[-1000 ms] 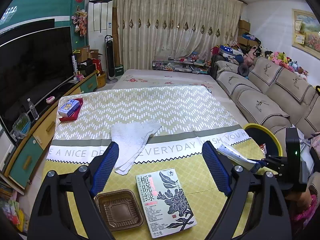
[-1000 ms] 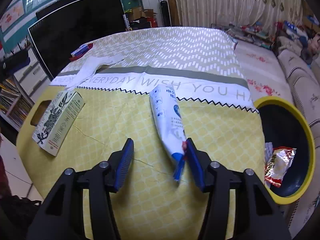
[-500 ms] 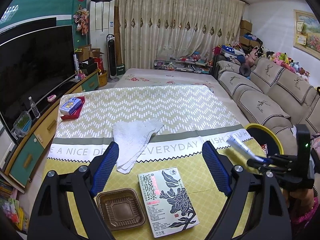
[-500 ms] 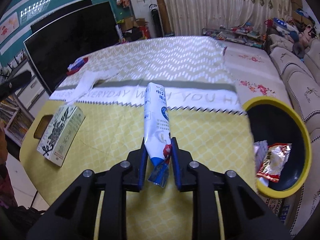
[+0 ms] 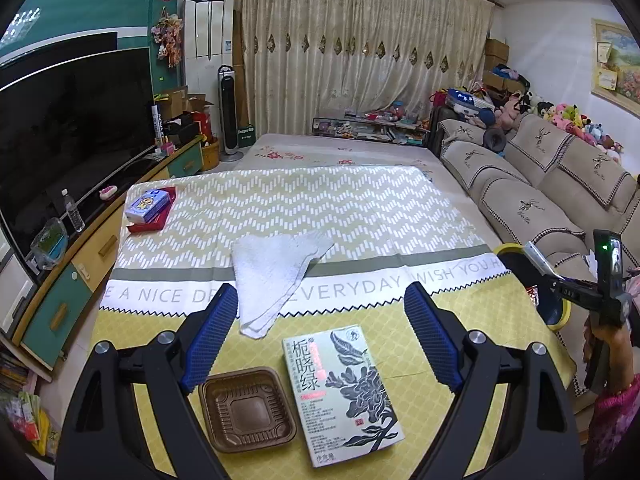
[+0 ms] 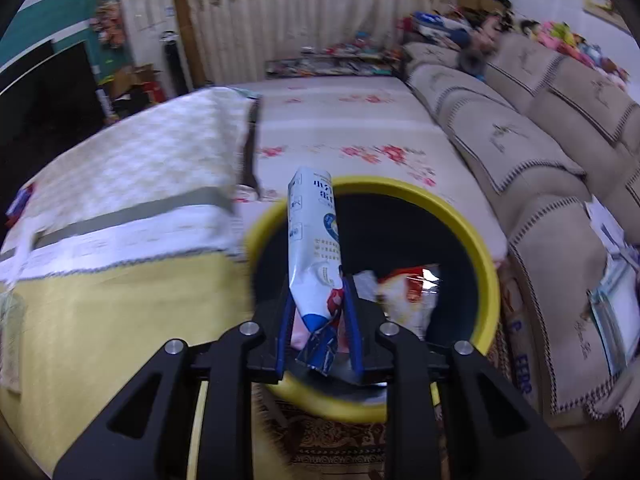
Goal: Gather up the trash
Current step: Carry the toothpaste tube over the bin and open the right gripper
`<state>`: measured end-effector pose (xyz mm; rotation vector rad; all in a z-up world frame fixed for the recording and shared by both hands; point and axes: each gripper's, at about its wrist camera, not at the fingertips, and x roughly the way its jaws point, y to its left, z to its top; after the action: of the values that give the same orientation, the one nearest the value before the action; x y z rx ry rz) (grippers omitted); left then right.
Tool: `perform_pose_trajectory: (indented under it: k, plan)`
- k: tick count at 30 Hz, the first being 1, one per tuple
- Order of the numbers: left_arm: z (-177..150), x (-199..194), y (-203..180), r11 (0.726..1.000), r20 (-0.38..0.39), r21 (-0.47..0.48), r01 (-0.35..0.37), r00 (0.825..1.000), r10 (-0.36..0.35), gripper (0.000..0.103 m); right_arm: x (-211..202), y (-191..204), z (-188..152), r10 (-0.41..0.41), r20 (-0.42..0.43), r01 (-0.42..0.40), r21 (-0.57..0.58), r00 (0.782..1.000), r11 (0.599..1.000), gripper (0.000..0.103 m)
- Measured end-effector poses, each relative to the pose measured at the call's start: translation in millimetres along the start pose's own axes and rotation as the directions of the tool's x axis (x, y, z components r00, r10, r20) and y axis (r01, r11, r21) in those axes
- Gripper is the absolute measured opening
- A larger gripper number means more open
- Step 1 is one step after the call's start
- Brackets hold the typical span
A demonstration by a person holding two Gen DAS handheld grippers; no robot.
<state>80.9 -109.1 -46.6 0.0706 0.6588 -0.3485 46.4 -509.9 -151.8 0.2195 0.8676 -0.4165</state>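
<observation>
Wrapper (image 6: 316,252) stands pinched in the right gripper (image 6: 320,344), jaws closed on its lower end, over the yellow bin (image 6: 486,240), while the left gripper (image 5: 320,338) hangs wide open and empty above the counter (image 5: 500,320), book (image 5: 340,392) and tray (image 5: 246,408).

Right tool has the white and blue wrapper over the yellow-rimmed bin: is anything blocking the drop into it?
Nothing visible blocks it. The right tool is shut on the wrapper, held above the open mouth of the bin. Below it lie only earlier snack wrappers in the bottom, well under the rim.
</observation>
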Motion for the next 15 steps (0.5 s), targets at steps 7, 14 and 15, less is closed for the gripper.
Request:
perform_pose_trajectory:
  k: [7, 14, 15]
  plan:
    - [-9, 0, 2, 1.0, -0.024, -0.003, -0.02, 1.0, 0.02, 0.084, 11, -12, 2, -0.067, 0.01, 0.067, 0.048, 0.998, 0.997, 0.044]
    - [-22, 2, 5, 0.999, -0.065, 0.006, -0.032, 0.997, 0.033, 0.084, -6, 4, 2, -0.024, 0.049, 0.022, 0.027, 0.999, 0.999, 0.045]
    - [-26, 3, 5, 1.0, -0.081, 0.003, -0.025, 0.996, 0.025, 0.084, -8, 7, 2, -0.017, 0.053, 0.016, 0.02, 0.998, 1.0, 0.045]
